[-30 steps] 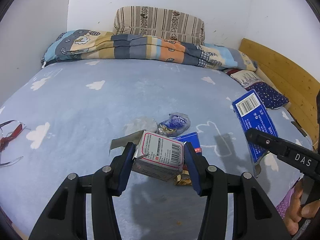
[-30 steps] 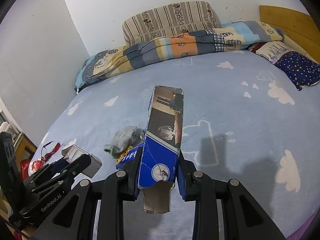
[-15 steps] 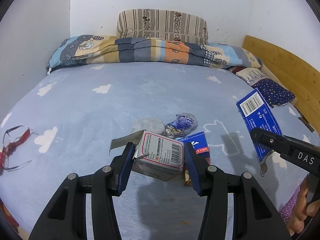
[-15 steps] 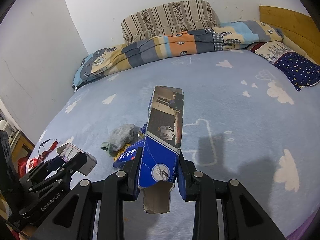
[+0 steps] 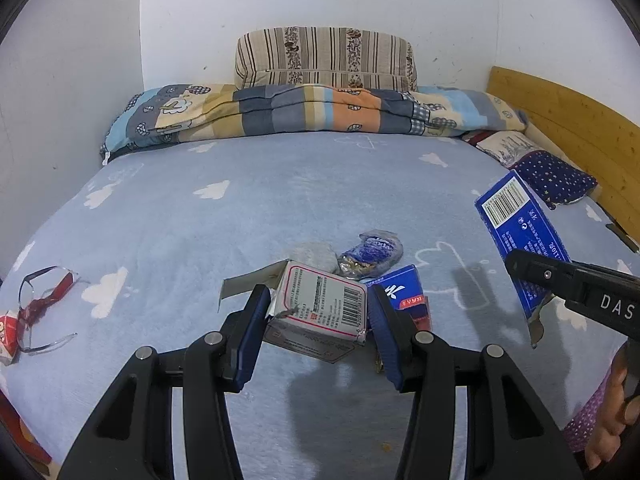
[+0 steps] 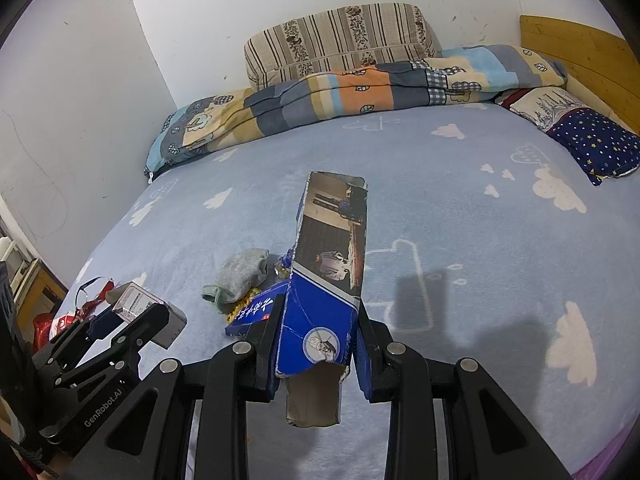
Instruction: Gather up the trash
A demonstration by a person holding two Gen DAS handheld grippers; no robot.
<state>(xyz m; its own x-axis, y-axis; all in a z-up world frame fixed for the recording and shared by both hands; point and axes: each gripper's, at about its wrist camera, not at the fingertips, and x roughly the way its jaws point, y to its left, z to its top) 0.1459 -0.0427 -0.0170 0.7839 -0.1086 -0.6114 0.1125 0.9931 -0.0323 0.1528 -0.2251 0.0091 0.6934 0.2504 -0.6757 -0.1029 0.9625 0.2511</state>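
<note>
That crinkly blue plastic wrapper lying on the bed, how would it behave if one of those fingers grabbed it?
The blue wrapper looks crumpled and thin, so it would probably squash flat and weigh little. Its glossy film might slip. Its contents cannot be told.

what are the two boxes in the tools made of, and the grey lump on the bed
White box: thin printed card, probably; creased, flap bent. Blue box: glossy printed cardboard; torn end shows brown board. Grey lump: soft knit fabric, likely a sock with a ribbed cuff.

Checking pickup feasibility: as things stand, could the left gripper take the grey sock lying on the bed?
Probably not yet. The left gripper is already shut on a white barcoded box, so its jaws are full. The grey sock lies uncovered just beyond.
</note>
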